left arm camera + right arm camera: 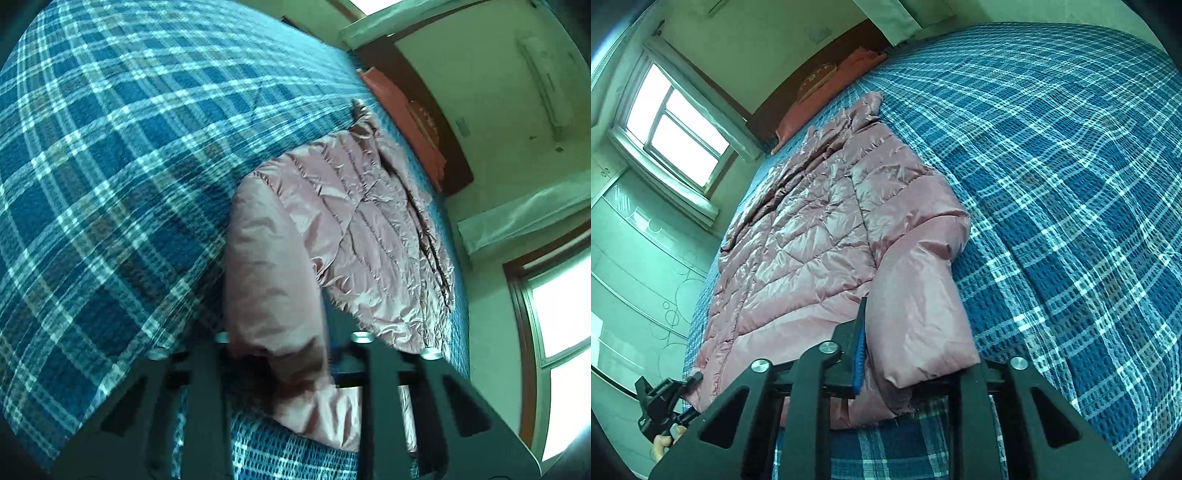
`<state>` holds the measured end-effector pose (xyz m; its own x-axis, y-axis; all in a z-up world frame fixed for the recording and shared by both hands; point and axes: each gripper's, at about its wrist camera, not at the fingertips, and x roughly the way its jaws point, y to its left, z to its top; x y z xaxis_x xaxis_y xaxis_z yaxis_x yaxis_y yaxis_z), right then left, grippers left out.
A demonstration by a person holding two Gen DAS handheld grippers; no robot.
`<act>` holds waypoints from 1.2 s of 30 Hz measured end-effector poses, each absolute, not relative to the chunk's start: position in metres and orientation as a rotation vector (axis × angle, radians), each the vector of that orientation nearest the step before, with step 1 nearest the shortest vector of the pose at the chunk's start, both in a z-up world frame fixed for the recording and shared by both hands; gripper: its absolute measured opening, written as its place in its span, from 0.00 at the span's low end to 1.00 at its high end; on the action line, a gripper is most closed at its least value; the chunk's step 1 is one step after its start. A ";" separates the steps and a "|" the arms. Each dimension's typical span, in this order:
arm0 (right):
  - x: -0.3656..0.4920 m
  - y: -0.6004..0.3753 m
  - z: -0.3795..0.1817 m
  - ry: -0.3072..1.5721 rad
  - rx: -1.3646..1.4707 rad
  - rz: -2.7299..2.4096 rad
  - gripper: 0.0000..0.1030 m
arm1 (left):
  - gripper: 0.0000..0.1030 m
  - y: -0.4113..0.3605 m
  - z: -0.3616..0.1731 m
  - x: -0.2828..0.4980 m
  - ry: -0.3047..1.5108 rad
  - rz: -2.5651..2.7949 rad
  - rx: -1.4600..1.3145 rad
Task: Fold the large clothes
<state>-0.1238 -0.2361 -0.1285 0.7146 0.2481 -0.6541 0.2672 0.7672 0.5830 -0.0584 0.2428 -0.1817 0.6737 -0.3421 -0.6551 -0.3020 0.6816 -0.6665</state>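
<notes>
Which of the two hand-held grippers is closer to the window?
Left. The left hand-held gripper sits at the jacket's hem corner on the window side; the right hand-held gripper straddles the sleeve cuff on the far side.

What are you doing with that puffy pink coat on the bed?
A person is folding a pink quilted jacket that lies spread on a blue plaid bedspread. The right gripper straddles the end of one sleeve, fingers open on either side. The left gripper has a sleeve cuff between its fingers too. The fold has barely begun.
</notes>
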 end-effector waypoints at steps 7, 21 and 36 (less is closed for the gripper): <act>-0.139 -0.239 -0.110 0.677 0.755 0.042 0.11 | 0.05 0.248 -0.156 -0.068 0.778 -0.063 -0.811; -0.195 -0.234 -0.056 0.602 0.749 0.134 0.10 | 0.04 0.251 -0.092 -0.116 0.695 -0.174 -0.781; -0.051 -0.259 -0.010 0.511 0.824 0.245 0.10 | 0.04 0.234 -0.038 0.014 0.627 -0.250 -0.747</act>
<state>-0.0512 -0.2591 -0.0097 0.8522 0.4001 -0.3373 -0.0126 0.6600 0.7512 0.0137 0.2343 -0.0382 0.7907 -0.4246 -0.4410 -0.0056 0.7153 -0.6988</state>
